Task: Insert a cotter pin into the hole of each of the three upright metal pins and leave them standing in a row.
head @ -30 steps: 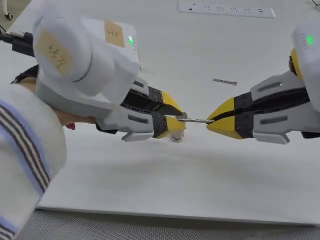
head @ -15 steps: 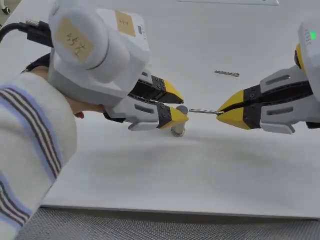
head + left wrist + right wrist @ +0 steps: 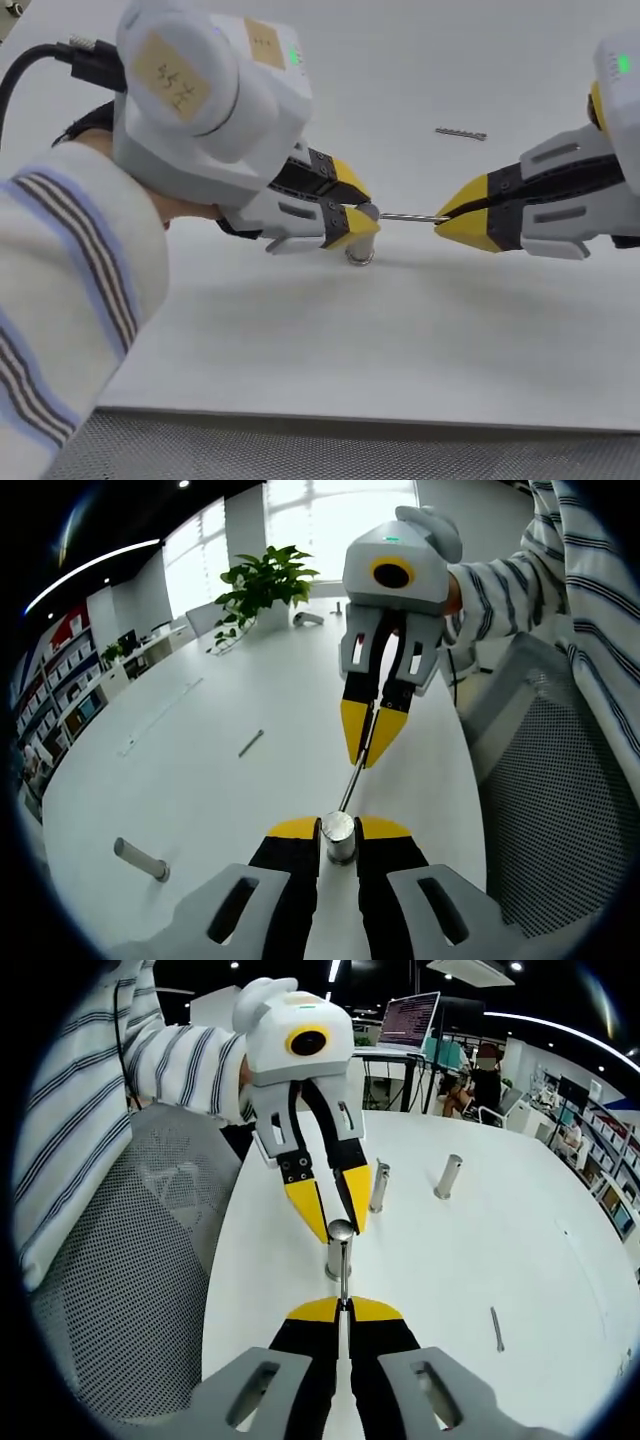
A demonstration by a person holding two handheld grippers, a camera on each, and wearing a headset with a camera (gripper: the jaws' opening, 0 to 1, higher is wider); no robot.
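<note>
An upright metal pin [image 3: 358,248] stands on the white table [image 3: 330,340], and my left gripper [image 3: 360,218] is shut on its upper part. In the left gripper view the yellow tips flank the pin [image 3: 338,838]. My right gripper [image 3: 442,217] is shut on a thin cotter pin [image 3: 410,217], held level with its free end at the pin's head. In the right gripper view the cotter pin [image 3: 343,1278] points at the pin [image 3: 338,1252]. I cannot tell whether the tip is in the hole. Two more upright pins [image 3: 378,1186] [image 3: 447,1175] stand further back.
A spare cotter pin [image 3: 461,133] lies on the table beyond the grippers, also seen in the gripper views [image 3: 251,742] [image 3: 496,1328]. Another metal pin [image 3: 140,859] is off to the left. A mesh chair [image 3: 150,1220] and the table's edge [image 3: 360,422] are close by.
The right gripper with the cotter pin has drawn back slightly to the right from the metal pin. The left gripper keeps its hold. The head camera has shifted.
</note>
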